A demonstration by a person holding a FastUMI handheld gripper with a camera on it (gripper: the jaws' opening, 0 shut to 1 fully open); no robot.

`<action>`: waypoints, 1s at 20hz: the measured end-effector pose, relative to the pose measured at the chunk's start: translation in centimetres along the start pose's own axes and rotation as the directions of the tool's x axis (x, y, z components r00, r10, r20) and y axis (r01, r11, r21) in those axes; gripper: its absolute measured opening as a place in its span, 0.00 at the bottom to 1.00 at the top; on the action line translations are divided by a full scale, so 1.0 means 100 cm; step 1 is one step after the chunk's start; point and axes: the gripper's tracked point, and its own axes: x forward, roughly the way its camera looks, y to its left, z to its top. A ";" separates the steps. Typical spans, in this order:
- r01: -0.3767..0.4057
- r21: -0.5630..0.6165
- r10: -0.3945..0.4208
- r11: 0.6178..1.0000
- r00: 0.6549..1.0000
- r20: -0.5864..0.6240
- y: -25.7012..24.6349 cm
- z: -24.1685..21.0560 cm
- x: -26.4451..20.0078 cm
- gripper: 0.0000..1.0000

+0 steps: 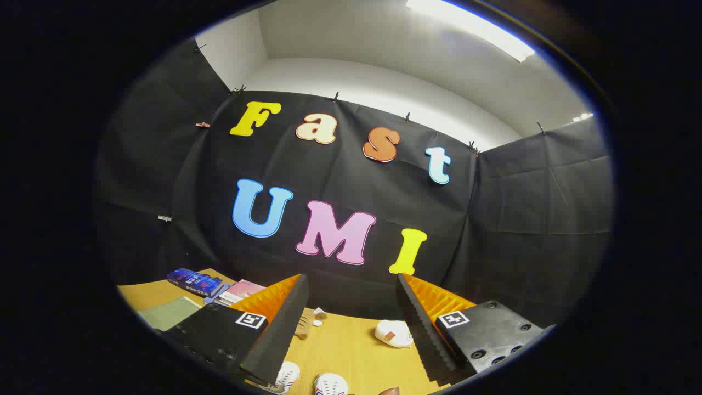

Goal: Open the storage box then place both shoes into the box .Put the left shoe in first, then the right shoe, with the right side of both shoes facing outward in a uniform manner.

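Observation:
My gripper point(351, 277) is open, its two black-and-orange fingers point(279, 323) spread wide with nothing between them, and it is tilted up toward the booth wall. Low between the fingers, close to me, the white toes of two shoes show on the wooden table point(345, 345): one shoe point(287, 375) beside the left finger, the other shoe point(330, 385) just to its right. Both have red and blue trim. The rest of each shoe is cut off from view.
A white rounded object point(394, 333) lies on the table beside the right finger. A small tan object point(303, 325) and white bits sit beyond the left finger. Books point(196, 282), a pink booklet point(241, 291) and a green sheet point(169, 312) lie at the far left.

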 end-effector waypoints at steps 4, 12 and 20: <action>0.001 -0.004 -0.001 1.000 1.000 -0.018 0.002 -0.004 -0.001 0.98; -0.003 0.002 0.003 1.000 0.999 -0.041 0.001 -0.012 0.003 0.97; -0.009 -0.028 0.008 1.000 0.998 -0.062 0.005 -0.026 0.005 0.98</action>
